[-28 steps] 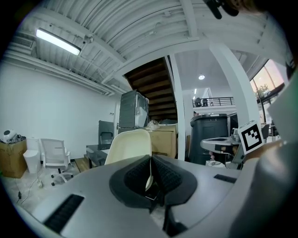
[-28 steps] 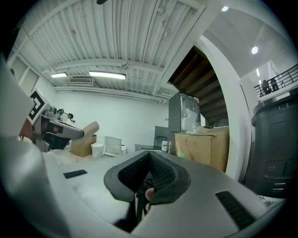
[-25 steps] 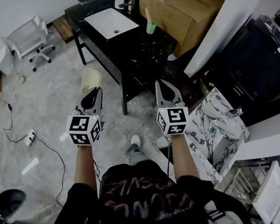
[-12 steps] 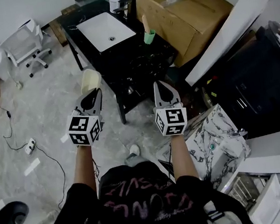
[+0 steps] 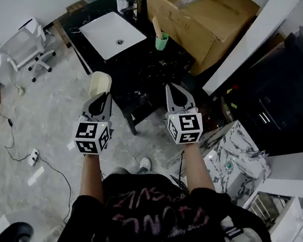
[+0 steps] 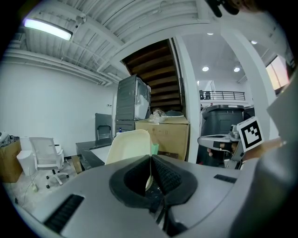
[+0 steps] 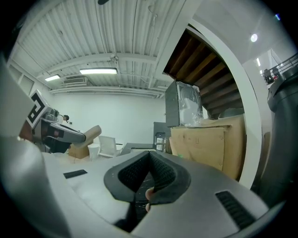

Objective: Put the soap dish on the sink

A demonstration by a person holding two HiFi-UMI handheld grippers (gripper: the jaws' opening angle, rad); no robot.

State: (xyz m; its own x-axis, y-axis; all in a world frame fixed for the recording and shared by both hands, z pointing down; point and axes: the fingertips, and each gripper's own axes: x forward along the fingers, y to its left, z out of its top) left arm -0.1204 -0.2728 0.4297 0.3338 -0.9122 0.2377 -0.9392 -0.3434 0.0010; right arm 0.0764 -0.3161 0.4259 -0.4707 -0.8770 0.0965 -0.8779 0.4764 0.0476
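Observation:
A cream soap dish sticks out past the tips of my left gripper, which is shut on its edge. It hangs over the near left edge of the black vanity top. The white sink basin is set into that top farther back, with its drain showing. My right gripper is shut with nothing between its jaws, held over the black top level with the left one.
A green cup with a stick in it stands right of the basin. A bottle stands behind the basin. Large cardboard boxes sit at the right, a marble slab lower right. A white chair and cables lie on the floor at left.
Both grippers have come closer to the vanity; the soap dish now reaches over its near edge. The basin sits nearer in the head view.

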